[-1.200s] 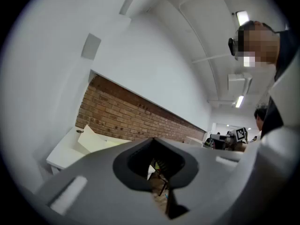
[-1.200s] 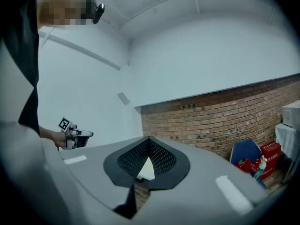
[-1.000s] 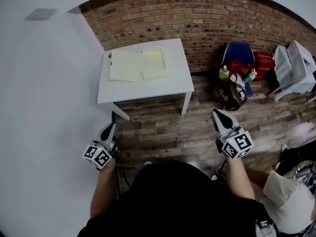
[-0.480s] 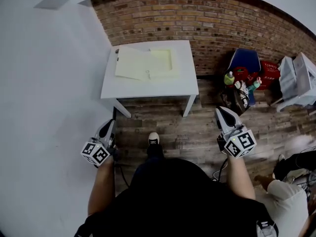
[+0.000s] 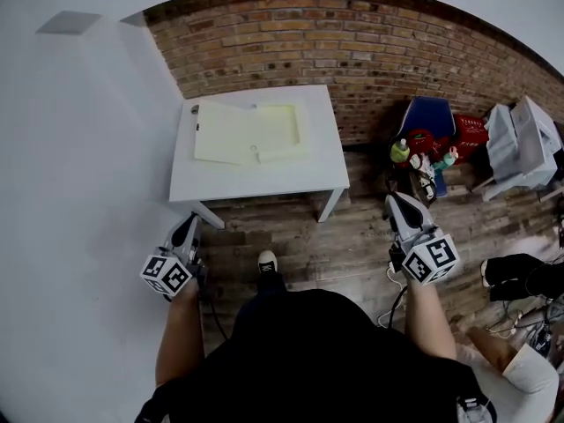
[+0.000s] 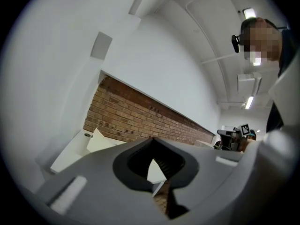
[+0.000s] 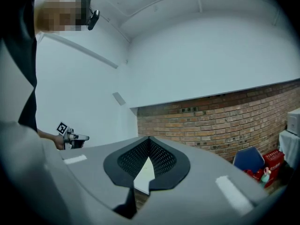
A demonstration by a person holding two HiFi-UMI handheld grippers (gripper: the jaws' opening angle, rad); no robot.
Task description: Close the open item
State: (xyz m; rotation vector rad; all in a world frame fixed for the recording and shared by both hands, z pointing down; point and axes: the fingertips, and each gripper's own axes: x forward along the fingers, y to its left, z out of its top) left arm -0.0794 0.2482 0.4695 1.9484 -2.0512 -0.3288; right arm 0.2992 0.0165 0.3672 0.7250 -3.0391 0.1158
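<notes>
1. Brick wall [image 5: 352, 51] backs the room, with plank floor [image 5: 352, 245] below it; a white table [image 5: 264, 179] stands against that wall, close to the left corner.
2. On the table lies the open item, a pale yellow folder [image 5: 251, 133]; from the head view it looks spread flat, while in the left gripper view one leaf seems tilted up off the top, though I cannot be sure.
3. The person stands well back from the table with both tools held low at the sides; nothing touches the folder.
4. The left gripper [image 5: 192, 223] has its jaws together with nothing between them; the right gripper [image 5: 392, 203] likewise shows its pads meeting at the tip, empty.
5. By my reckoning the step in hand is the approach; the closing itself has not begun.
6. To do it well, I would come up square to the table's front edge so that both leaves are in easy reach.
7. Then part one pair of jaws and take the free leaf by its outer edge, thin as it is; carry it over the spine in an arc, not a drag.
8. Rest the other gripper on the lower leaf meanwhile; a light folder may well skate on that smooth top.
9. Finish by pressing along the outer edge so it lies shut.
</notes>
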